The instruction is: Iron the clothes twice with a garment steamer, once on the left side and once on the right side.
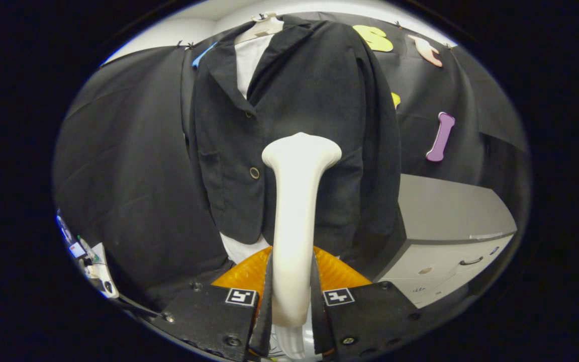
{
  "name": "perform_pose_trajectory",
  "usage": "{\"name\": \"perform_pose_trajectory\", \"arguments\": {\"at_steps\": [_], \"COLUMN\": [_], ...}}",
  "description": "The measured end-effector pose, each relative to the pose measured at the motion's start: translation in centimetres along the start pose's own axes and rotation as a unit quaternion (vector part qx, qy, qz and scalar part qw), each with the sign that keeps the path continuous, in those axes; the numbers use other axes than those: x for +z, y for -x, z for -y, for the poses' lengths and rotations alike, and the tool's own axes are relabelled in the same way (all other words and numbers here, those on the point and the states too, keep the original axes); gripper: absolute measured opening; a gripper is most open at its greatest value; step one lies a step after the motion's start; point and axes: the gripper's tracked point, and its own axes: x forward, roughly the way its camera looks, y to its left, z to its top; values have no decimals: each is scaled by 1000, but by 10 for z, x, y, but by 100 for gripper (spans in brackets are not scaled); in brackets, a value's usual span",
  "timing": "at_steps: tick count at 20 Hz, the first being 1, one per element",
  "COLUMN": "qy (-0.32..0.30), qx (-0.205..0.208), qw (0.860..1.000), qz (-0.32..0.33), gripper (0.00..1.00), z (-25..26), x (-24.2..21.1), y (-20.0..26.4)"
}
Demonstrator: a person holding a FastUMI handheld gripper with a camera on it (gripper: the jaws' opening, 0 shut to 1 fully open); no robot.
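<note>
Up ahead, a big black jacket [299,130] hangs on a pale hanger [264,25] in front of the black cloth wall. It has a white shirt [250,58] under it, which peeks out at the neck and again below the hem. A grey cabinet [450,226] with drawers stands to the right of the jacket, low down. The white garment steamer [294,221] stands tall in the middle, and its wide flat head is right up at the front of the jacket, beside a round button [254,173]. I cannot tell if the head is touching the cloth. The gripper [292,296] is clenched on the steamer's thin handle, with one black finger pressed on each side of it. An orange part [337,274] shows just behind the fingers [209,311]. Each finger has a small black and white square tag [339,296] on top.
</note>
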Motion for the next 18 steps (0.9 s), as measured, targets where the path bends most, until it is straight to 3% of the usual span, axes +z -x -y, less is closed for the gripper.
{"name": "perform_pose_trajectory", "arguments": {"at_steps": [18], "qy": [16], "qx": [-1], "qw": [996], "qz": [-84], "gripper": [35], "z": [1], "x": [-73], "y": [-40]}}
